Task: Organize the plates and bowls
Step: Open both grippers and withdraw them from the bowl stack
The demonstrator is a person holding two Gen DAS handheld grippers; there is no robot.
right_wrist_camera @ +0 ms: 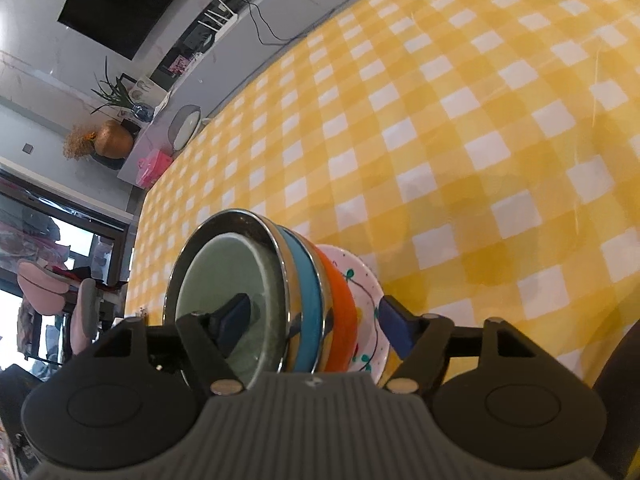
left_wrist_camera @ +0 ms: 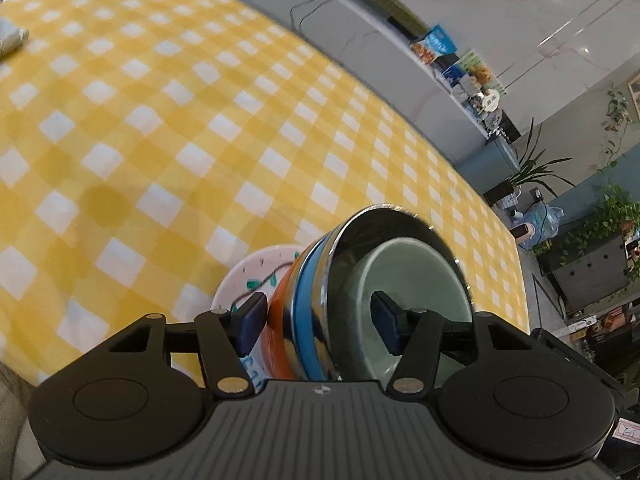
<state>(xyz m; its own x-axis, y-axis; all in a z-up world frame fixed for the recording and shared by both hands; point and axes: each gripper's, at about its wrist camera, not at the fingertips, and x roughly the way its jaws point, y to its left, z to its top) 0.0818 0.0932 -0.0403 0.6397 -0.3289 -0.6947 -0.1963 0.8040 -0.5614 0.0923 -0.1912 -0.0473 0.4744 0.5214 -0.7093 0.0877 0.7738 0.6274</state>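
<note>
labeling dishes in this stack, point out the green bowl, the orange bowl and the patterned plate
green bowl [left_wrist_camera: 416,276], left wrist view, inner wall
orange bowl [right_wrist_camera: 340,300], right wrist view, outer side
patterned plate [right_wrist_camera: 366,276], right wrist view, rim

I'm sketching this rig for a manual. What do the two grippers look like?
The left gripper and right gripper match: black plastic linkage arms with silver pivot pins, dark blue finger pads, two round black discs flanking a ribbed grey body. No cables or sleeves show.

A yellow checked cloth [left_wrist_camera: 200,128] covers the counter ahead of each claw. Beyond it run pale marble walls [left_wrist_camera: 540,12], a grey ledge [left_wrist_camera: 360,32], potted plants [left_wrist_camera: 532,164] and a bright window [right_wrist_camera: 76,240].
</note>
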